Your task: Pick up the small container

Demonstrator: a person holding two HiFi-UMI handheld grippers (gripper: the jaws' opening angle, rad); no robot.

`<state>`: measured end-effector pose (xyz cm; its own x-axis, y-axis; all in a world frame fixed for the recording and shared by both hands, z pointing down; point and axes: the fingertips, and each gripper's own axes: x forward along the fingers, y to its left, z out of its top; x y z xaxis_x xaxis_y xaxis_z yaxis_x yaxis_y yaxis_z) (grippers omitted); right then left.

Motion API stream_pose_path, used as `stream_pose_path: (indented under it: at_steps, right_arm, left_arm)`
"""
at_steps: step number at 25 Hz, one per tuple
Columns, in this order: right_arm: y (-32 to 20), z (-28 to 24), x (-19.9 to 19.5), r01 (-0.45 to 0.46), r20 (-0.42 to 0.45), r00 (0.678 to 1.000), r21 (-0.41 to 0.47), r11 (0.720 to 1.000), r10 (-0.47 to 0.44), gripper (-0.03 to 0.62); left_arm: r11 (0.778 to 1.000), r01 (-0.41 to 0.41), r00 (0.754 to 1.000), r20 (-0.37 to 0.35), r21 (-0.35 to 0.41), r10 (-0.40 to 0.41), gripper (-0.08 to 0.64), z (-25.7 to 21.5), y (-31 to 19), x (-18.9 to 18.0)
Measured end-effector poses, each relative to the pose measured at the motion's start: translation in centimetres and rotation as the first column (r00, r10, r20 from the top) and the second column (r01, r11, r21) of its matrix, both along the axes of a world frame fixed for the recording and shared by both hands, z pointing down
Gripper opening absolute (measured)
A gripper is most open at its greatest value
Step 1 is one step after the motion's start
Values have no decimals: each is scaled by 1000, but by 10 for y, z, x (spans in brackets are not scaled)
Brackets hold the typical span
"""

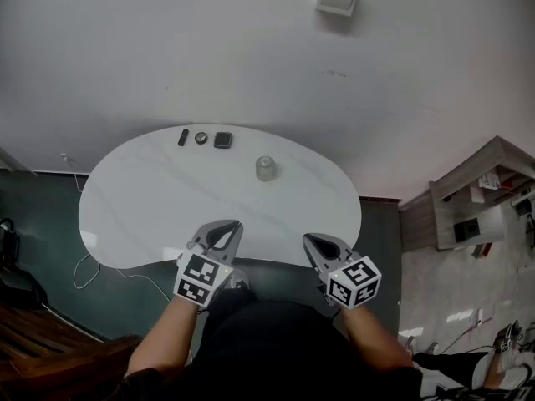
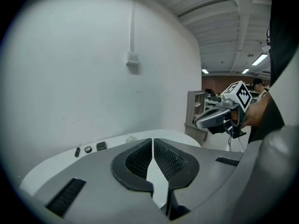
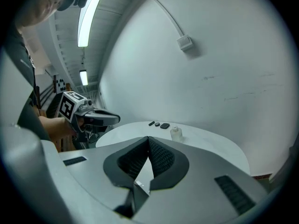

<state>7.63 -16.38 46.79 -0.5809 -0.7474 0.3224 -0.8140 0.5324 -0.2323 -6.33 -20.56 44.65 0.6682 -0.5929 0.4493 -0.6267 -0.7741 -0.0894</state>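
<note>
The small container (image 1: 265,168) is seen upright on the white table (image 1: 142,199), toward its far side. The left gripper (image 1: 227,225) and right gripper (image 1: 311,241) are held at the near edge, well apart from it, jaws closed on nothing.

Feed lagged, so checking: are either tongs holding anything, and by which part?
Nothing is held. Both the left tongs and the right tongs are shut and empty; the small container stands apart on the table.

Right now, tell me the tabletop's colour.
The tabletop is white; the head view shows it best.
</note>
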Motion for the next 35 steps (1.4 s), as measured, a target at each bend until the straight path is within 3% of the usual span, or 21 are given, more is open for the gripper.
stream_pose_path:
  at_steps: [14, 18, 26, 35]
  right_arm:
    - [-77, 6, -28, -212, -27, 977, -4, 977, 212, -6]
    - [-91, 6, -30, -254, -39, 967, -5, 967, 253, -6]
    - [-114, 15, -22, -252, -55, 967, -38, 967, 250, -6]
    - [-137, 33, -10, -170, -57, 985, -93, 981, 165, -6]
  left_arm:
    - [977, -213, 977, 22, -15, 213, 19, 20, -96, -25]
    - [967, -254, 967, 21, -26, 255, 64, 27, -113, -23]
    - [956, -285, 957, 36, -69, 288, 144, 51, -141, -7]
    - [963, -222, 964, 114, -152, 240, 196, 111, -181, 17]
